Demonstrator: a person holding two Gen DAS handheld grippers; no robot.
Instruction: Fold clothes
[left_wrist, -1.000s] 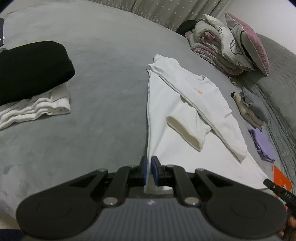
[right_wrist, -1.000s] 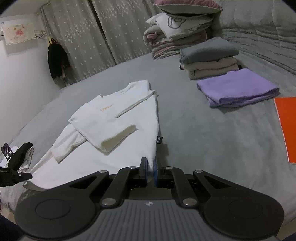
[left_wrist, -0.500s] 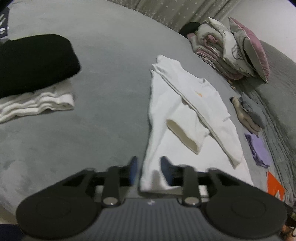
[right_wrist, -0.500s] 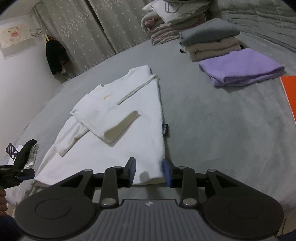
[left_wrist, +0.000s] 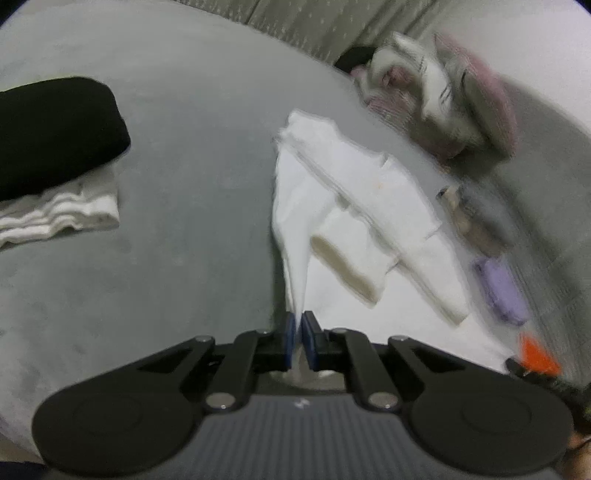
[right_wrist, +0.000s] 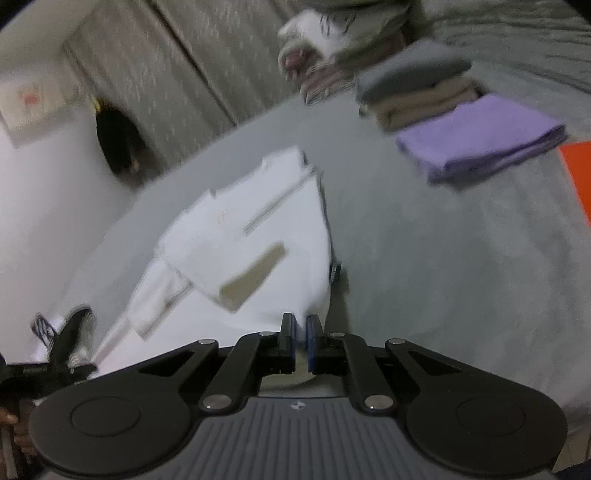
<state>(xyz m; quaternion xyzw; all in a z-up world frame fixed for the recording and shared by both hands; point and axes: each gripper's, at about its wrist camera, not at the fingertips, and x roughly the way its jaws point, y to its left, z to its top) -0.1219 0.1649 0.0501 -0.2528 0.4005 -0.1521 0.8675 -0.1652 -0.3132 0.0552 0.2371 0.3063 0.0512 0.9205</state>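
Both grippers (left_wrist: 299, 325) (right_wrist: 300, 328) reclosed on the white shirt's (left_wrist: 354, 206) hem corners, now lifted.

Each camera sits just behind its own hand-held gripper, low and close over the near edge of the bed (left_wrist: 177, 236), looking forward and down along the fingers. The left wrist view faces across the bed toward its far right corner, where the pillows (left_wrist: 454, 110) are piled. The right wrist view faces toward the far left, where the curtain (right_wrist: 207, 66) hangs. Both are blurred. They share the white shirt (left_wrist: 369, 192) (right_wrist: 258, 229), the pillows, the purple folded cloth (left_wrist: 502, 291) (right_wrist: 484, 136) and each other's hand-held gripper at the frame edge.
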